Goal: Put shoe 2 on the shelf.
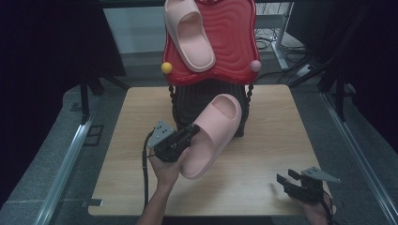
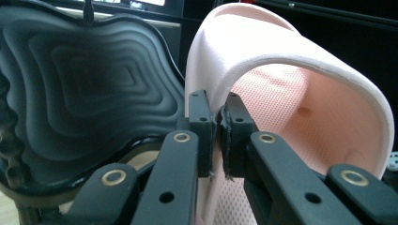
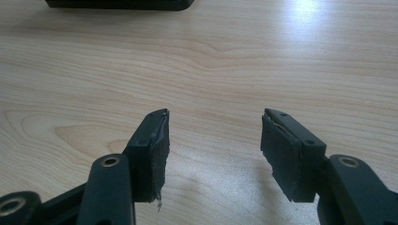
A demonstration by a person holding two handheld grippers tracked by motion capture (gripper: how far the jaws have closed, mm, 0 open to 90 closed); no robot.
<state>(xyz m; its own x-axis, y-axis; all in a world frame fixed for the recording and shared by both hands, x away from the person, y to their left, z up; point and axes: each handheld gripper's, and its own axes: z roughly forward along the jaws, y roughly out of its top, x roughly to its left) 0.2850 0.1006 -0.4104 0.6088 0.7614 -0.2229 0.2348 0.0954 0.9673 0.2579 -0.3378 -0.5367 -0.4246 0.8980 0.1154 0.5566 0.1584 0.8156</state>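
High view: left gripper [image 1: 191, 132] pinches the pink foam slipper's [image 1: 212, 136] strap edge, lifted above the wooden table [image 1: 263, 154] near the red wavy rack [image 1: 234, 42]. Thin hold; it could slip. Right gripper [image 1: 287, 180] rests wide, empty.

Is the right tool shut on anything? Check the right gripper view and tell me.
No: the right tool stands open, its two black jaws apart with nothing but the bare light wooden table between them.

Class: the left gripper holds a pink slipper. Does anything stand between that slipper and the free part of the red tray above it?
Nothing visible does. The left gripper grips the slipper in front of the black stand. The red tray has free room right of the other slipper.
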